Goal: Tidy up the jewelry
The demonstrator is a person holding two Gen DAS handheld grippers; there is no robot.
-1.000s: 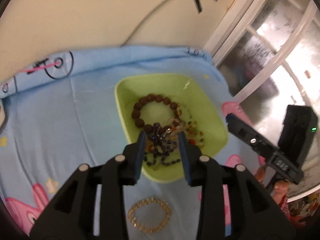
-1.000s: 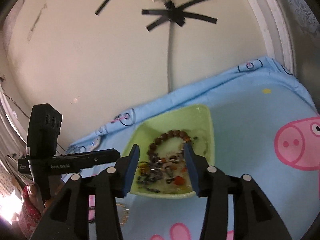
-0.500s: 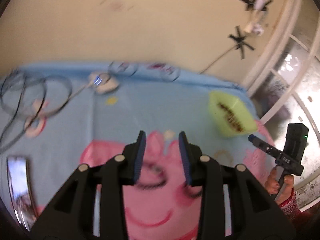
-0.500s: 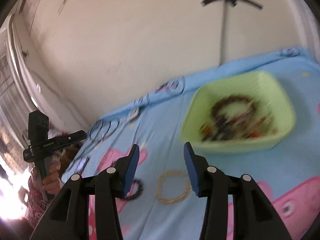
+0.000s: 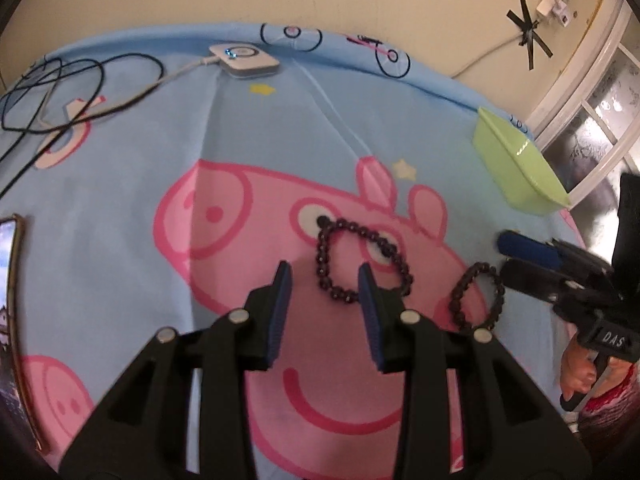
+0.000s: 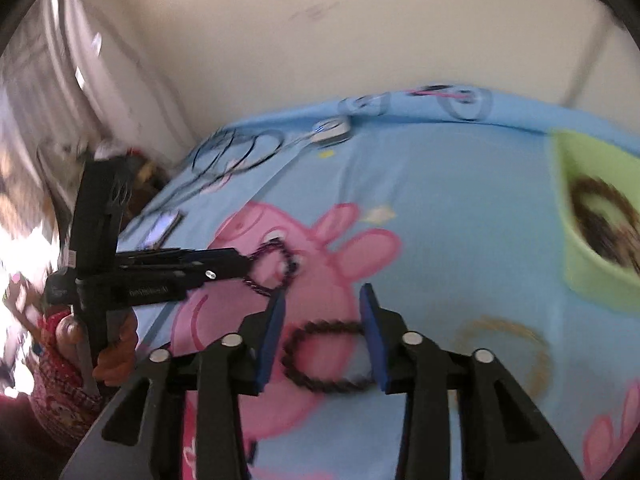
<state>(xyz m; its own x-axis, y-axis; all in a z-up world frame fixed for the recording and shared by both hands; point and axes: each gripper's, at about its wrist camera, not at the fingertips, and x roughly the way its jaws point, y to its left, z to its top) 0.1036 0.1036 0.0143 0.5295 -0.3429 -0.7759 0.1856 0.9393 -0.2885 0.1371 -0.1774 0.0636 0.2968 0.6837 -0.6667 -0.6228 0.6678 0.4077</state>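
A dark purple bead bracelet (image 5: 323,258) lies on the pink pig print of the blue sheet (image 5: 280,128). My left gripper (image 5: 324,280) hangs open just over its near edge, nothing between the pads. In the right wrist view, the left gripper (image 6: 242,264) reaches the same purple bracelet (image 6: 286,264) from the left. A dark brown bead bracelet (image 5: 456,292) lies to the right. My right gripper (image 6: 322,312) stands open above this brown bracelet (image 6: 332,386), pads apart and bare. From the left wrist view, the right gripper (image 5: 502,255) sits beside it.
A green bowl (image 5: 516,172) with several bracelets stands at the far right, and a blurred gold bracelet (image 6: 504,344) lies on the sheet near it. A white charger (image 5: 244,60), black cables (image 5: 80,76) and a phone (image 5: 12,300) lie at the left. A wall runs behind.
Both grippers have swung left, away from the green bowl, and come low over the pig print. The purple and brown bracelets are now at their fingertips. Both stayed open.
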